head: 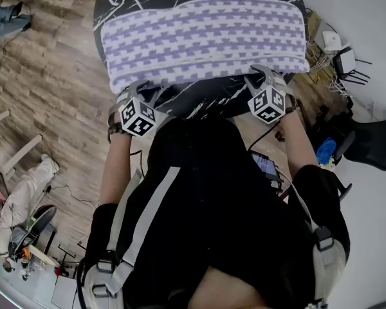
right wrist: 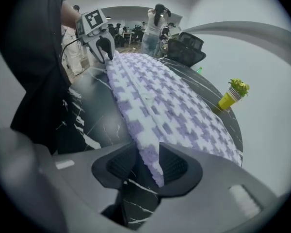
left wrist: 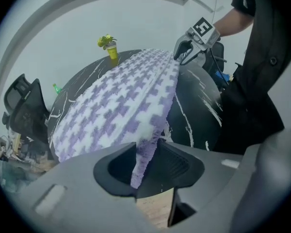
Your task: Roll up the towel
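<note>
Since the towel [head: 206, 37] lies flat on the black marble table [head: 199, 103] w/ its long axis running side to side, we read the coming move as turning on one fact: the whole towel sits ahead of both claws, away from our body, so a roll has to start at the near long edge and travel fwd across the short way. The left gripper [head: 145, 89] is at the near left corner and the right gripper [head: 267, 76] at the near right corner, approx level w/ each other. Neither hand is nearer, and each has its own end. In the left gripper view the jaws stand part way apart w/ the towel's corner hanging limp btwn them, and we judge the pads aren't biting it. Right gripper view, same story: jaws part open, the near edge standing btwn the pads and filling most of the gap, but no clear pinch. So nothing is properly held, imo. Rolling hasn't begun, as the towel shows no turned-over lip. Both ends need to go together, else the roll will prob skew into a cone.
</note>
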{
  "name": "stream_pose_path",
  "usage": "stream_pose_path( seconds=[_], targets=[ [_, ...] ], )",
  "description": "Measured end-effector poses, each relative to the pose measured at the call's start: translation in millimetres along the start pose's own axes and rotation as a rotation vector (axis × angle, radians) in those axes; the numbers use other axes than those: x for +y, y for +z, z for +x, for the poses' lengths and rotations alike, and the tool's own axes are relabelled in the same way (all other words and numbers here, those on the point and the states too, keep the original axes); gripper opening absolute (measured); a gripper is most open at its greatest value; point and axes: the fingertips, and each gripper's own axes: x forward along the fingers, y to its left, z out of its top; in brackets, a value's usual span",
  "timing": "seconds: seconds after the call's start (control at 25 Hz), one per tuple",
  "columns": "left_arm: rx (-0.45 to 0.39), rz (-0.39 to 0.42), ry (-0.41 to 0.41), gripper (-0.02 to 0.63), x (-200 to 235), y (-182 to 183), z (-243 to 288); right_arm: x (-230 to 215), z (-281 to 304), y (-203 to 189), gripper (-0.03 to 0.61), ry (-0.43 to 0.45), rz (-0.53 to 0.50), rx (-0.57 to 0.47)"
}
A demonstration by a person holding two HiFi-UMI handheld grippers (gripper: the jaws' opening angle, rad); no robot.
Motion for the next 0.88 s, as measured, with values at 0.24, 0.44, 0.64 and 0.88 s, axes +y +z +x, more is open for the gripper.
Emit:
stream_pose_path(
  seconds=[0.24,0.44,0.64,0.88],
  targets=[
    [0.1,0.004,0.038,0.183,4.9,-30.8,4.5,7.4,12.8,-7.5,0.143,0.092,-0.169,0.038],
    [0.109,-0.035,0.003,0.184,5.4,-32.0,5.4,5.3,15.8,-9.3,0.161,0.189,-0.159,0.022],
    [0.116,-0.035,-0.016,0.183,6.0,-35.2,1.2,0.4,11.6,-17.1,0.158,0.26,-0.169,0.035],
    [0.135,-0.015,-0.098,0.179,17.6,-37.6,-1.5,-13.0,13.9,-3.6,0.069,0.273,-0.156,0.066]
  ],
)
